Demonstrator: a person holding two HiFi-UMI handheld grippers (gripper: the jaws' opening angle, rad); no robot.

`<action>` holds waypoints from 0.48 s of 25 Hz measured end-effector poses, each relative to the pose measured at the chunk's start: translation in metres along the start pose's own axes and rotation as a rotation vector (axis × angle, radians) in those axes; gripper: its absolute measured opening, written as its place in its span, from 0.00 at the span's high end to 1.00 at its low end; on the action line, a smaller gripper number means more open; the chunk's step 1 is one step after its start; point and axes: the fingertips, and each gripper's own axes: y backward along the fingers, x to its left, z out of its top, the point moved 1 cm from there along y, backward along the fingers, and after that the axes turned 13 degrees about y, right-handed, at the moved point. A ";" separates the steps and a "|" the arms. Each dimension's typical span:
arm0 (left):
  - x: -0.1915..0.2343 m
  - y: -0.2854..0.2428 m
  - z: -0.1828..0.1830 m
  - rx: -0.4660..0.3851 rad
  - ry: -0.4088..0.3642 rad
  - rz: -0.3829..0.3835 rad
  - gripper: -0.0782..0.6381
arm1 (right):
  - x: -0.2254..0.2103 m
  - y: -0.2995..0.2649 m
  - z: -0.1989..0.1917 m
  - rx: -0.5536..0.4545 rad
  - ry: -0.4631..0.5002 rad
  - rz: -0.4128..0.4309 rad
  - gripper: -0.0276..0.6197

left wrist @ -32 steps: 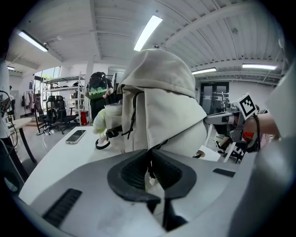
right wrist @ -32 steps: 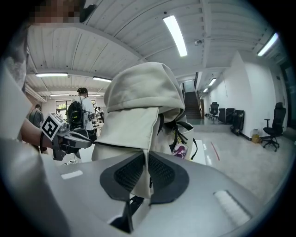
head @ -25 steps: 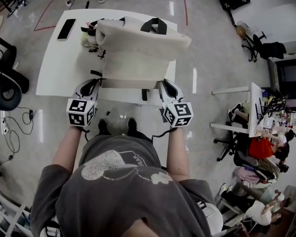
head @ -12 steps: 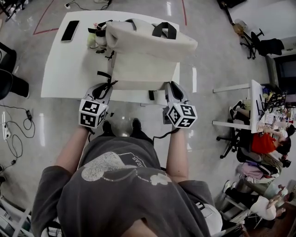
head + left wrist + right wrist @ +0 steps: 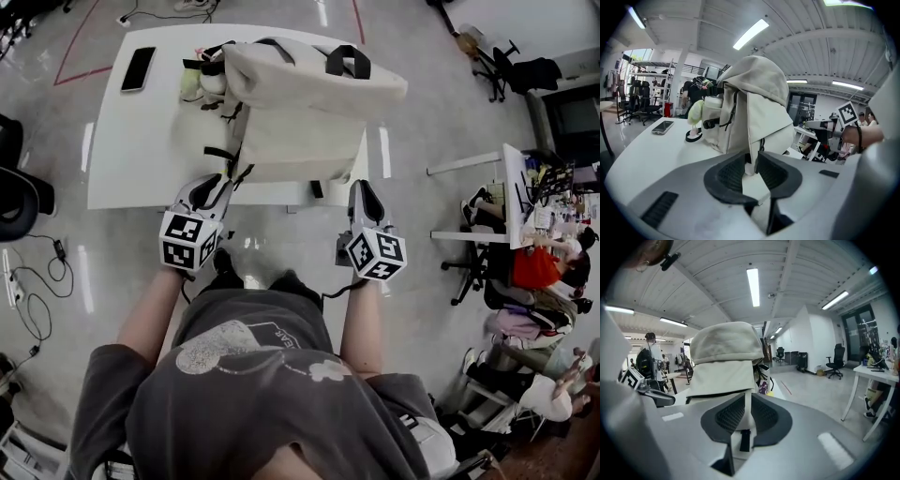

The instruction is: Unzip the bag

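Note:
A cream backpack [image 5: 300,112] with black handles lies on the white table [image 5: 141,141], its bottom edge toward me. My left gripper [image 5: 217,183] is at its near left corner. In the left gripper view its jaws [image 5: 751,161] are opening, and a thin fold of the backpack [image 5: 750,108] hangs loosely in the gap. My right gripper [image 5: 361,190] is at the near right corner. In the right gripper view [image 5: 747,404] its narrow gap is filled by the backpack's [image 5: 724,362] pale fabric, with a black strap tab below. No zipper pull is visible.
A black phone [image 5: 138,68] lies at the table's far left. A pale green soft toy [image 5: 197,82] and black buckled straps sit beside the bag's left side. Desks, office chairs and seated people are off to the right. Cables trail on the floor at the left.
Both grippers stay at the bag's near corners while the whole view shifts. The right gripper has drawn slightly back toward the table's edge. The bag's near edge sits closer to that edge.

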 end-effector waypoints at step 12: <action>-0.076 0.049 -0.012 -0.107 0.045 0.052 0.81 | 0.002 0.062 0.006 -0.093 -0.027 0.123 0.96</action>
